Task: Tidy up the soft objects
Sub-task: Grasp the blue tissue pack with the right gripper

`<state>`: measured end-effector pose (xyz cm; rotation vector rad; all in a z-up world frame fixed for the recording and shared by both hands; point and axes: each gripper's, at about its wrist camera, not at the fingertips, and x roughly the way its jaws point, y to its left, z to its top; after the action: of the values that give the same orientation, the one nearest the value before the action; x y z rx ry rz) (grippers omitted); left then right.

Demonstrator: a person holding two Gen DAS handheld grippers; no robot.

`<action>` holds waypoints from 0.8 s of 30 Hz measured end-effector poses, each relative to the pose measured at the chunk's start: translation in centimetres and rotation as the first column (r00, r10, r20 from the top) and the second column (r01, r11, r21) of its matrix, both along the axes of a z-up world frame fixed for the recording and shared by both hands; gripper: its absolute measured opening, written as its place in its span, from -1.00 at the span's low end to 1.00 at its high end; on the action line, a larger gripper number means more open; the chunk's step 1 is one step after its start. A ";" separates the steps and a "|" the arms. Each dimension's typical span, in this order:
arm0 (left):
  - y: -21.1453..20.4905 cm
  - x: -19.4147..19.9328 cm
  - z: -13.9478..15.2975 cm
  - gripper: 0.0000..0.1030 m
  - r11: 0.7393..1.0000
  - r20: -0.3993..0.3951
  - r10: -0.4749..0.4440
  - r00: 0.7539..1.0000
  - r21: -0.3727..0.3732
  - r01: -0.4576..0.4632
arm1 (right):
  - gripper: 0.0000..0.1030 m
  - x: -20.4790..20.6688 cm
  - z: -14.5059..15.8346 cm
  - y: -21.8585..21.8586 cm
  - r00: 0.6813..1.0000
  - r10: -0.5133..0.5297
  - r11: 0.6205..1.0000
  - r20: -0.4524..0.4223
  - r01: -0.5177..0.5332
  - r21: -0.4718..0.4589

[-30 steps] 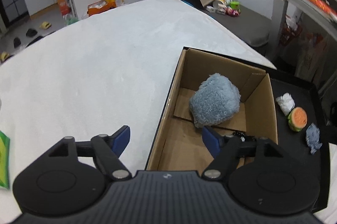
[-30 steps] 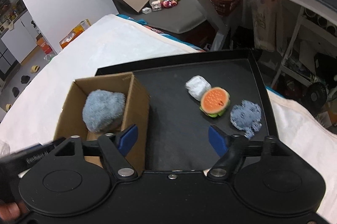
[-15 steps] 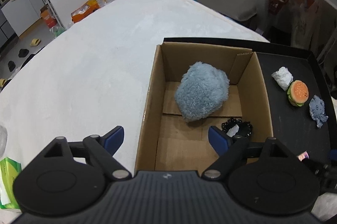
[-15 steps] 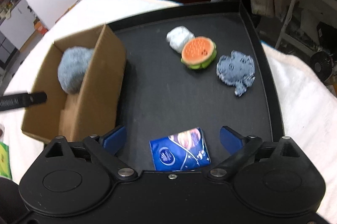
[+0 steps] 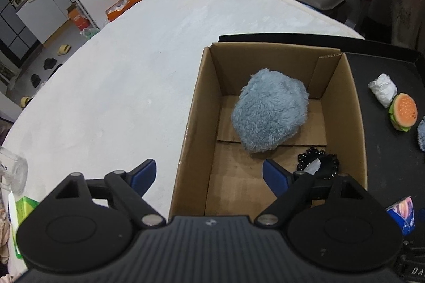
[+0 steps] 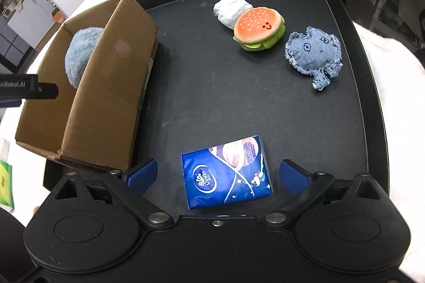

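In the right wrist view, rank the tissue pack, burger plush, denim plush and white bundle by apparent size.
1. Tissue pack, though it lies nearest the camera.
2. Burger plush and denim plush: too alike to rank.
3. White bundle, partly hidden behind the burger.

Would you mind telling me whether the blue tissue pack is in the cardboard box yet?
Not yet: the tissue pack lies on the black tray, outside the cardboard box.

right gripper (image 6: 216,175) hung wide open over a blue tissue pack (image 6: 227,172) on the black tray (image 6: 265,102), brown cardboard box (image 6: 106,86) with fluffy blue-grey plush (image 6: 79,54) sat left, burger plush (image 6: 259,28) touched a white bundle (image 6: 231,9), denim toy (image 6: 313,51) just beside
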<state>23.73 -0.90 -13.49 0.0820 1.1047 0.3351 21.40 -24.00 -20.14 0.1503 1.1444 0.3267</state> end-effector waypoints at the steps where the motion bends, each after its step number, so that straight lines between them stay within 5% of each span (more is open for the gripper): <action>1: -0.1 0.1 -0.1 0.68 1.000 -0.005 0.004 1.000 0.005 -0.004 | 0.93 0.1 -0.2 0.1 1.000 0.004 1.000 0.000 -0.004 -0.010; 7: -0.8 0.3 -0.9 0.67 0.999 -0.032 0.023 0.999 0.045 -0.022 | 0.84 0.3 -1.1 0.0 1.000 0.013 1.000 0.000 -0.013 -0.024; 11: -0.9 0.3 -1.2 0.67 0.997 -0.042 0.035 0.998 0.065 -0.033 | 0.40 0.2 -1.3 -0.4 1.000 0.001 1.000 0.022 0.000 -0.028; 24: -1.0 0.3 -1.0 0.67 0.995 -0.043 -0.007 0.999 0.095 0.011 | 0.20 0.1 -0.5 -2.0 0.997 -0.044 0.998 0.068 0.041 0.046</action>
<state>24.05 -1.90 -14.53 0.1792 1.1305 0.3791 21.48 -26.04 -20.65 0.2010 1.0646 0.3180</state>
